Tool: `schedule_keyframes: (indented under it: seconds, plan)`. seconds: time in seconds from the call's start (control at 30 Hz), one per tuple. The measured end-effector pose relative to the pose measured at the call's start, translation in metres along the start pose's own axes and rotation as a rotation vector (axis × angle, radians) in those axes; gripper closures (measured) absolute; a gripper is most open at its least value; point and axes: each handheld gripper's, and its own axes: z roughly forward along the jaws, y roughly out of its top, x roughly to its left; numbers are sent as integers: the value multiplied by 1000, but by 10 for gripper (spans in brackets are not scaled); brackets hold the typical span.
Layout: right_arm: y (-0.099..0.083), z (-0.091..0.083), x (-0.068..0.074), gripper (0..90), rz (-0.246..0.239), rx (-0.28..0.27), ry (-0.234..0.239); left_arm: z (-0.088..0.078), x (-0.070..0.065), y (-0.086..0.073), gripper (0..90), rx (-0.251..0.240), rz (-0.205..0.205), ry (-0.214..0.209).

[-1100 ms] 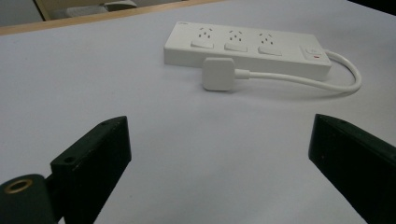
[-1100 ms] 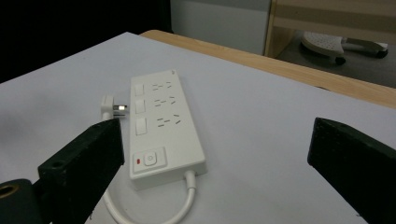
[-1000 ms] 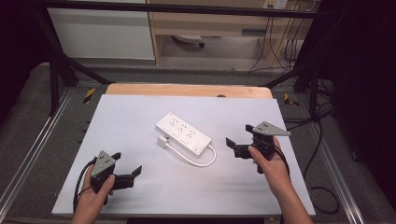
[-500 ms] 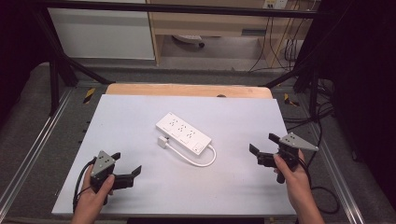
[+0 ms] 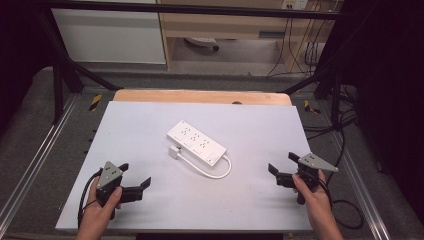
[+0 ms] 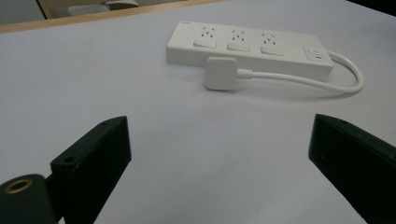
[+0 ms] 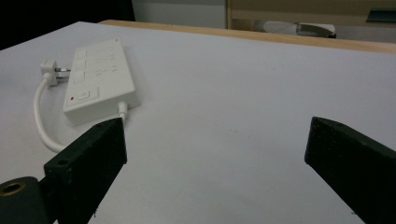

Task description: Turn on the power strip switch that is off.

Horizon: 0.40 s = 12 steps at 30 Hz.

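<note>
A white power strip [image 5: 196, 141] lies at the middle of the white table [image 5: 260, 125], with its short cord [image 5: 210, 171] looped round and its plug [image 5: 174, 151] lying beside it. The left gripper view shows the power strip [image 6: 247, 46] and the plug [image 6: 221, 73] ahead. My left gripper [image 5: 135, 176] sits at the near left, open and empty. At the near right my right gripper [image 5: 282, 167] is open and empty too, pointing toward the power strip [image 7: 99, 81].
A wooden board edge [image 5: 200, 96] runs along the table's far side. Metal frame rails [image 5: 30, 170] flank the table. Cables [image 5: 345, 205] trail on the floor at the right. A cabinet [image 5: 110, 30] stands behind.
My right gripper has drawn back from beside the power strip to the table's near right corner. The left gripper has stayed put.
</note>
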Motion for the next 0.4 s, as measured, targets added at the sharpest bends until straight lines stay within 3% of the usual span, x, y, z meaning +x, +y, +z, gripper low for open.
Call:
schedule_keyframes:
  seconds: [0.17,0.3,0.4]
  plan:
    - [-7,5,3,57,12,8,26,0,0,0,59,-1,1,-1]
    - [-13,10,8,57,2,46,40,0,-1,1,59,2,5,-3]
    - [-14,14,11,57,-17,82,19,0,-1,1,59,1,7,-6]
